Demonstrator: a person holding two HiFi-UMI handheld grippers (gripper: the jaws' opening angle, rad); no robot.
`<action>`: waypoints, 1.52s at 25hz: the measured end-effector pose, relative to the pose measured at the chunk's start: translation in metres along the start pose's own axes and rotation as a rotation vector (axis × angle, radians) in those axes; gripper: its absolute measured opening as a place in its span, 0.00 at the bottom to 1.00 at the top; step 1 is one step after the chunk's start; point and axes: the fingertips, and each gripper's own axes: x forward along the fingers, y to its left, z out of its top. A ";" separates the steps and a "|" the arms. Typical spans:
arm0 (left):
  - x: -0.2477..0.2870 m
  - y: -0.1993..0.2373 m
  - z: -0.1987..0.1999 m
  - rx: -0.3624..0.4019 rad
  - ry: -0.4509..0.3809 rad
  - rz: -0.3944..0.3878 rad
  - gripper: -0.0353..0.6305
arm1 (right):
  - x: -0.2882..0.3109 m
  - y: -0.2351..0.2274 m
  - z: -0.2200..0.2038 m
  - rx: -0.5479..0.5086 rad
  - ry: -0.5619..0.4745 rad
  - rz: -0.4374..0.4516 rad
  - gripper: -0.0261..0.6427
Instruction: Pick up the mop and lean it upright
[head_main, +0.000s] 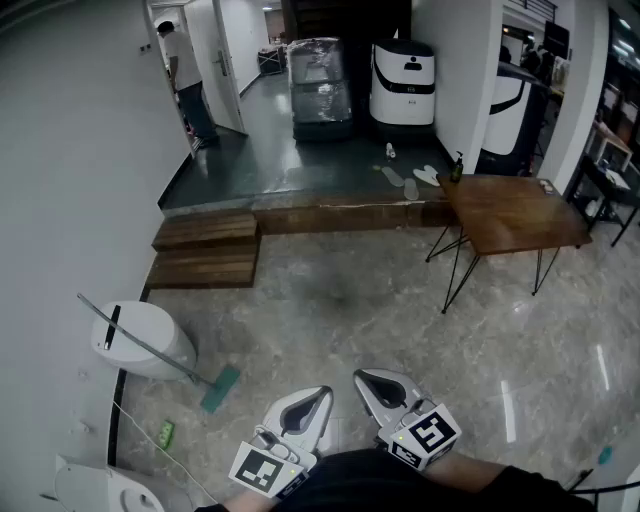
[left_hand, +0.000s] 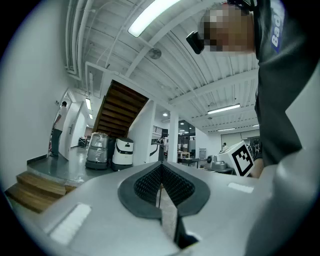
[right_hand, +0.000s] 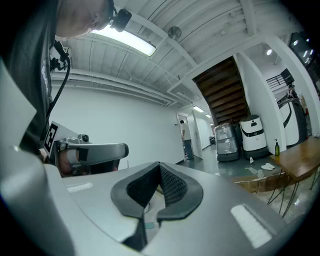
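The mop lies low at the left in the head view: its thin grey handle (head_main: 140, 340) slants across a white round bin (head_main: 150, 345), and its teal head (head_main: 220, 389) rests on the floor. My left gripper (head_main: 320, 394) and right gripper (head_main: 362, 379) are held side by side at the bottom of that view, to the right of the mop head and apart from it. The left gripper (left_hand: 161, 166) has its jaws closed tip to tip with nothing between them. The right gripper (right_hand: 160, 164) is shut and empty too.
Wooden steps (head_main: 206, 252) rise to a dark raised floor with a wrapped cart (head_main: 320, 85) and white service robots (head_main: 403, 80). A person (head_main: 187, 85) stands at a doorway. At the right stands a wooden table (head_main: 515, 215). A small green item (head_main: 165, 433) lies by the wall.
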 end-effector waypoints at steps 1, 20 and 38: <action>0.001 0.000 -0.001 0.000 0.003 0.001 0.07 | 0.000 -0.001 -0.001 0.000 0.001 0.001 0.04; 0.001 -0.002 -0.005 -0.005 0.030 0.118 0.07 | 0.002 -0.005 -0.005 0.077 -0.006 0.118 0.05; -0.076 0.070 -0.021 -0.039 0.012 0.491 0.07 | 0.092 0.055 -0.046 0.078 0.120 0.449 0.05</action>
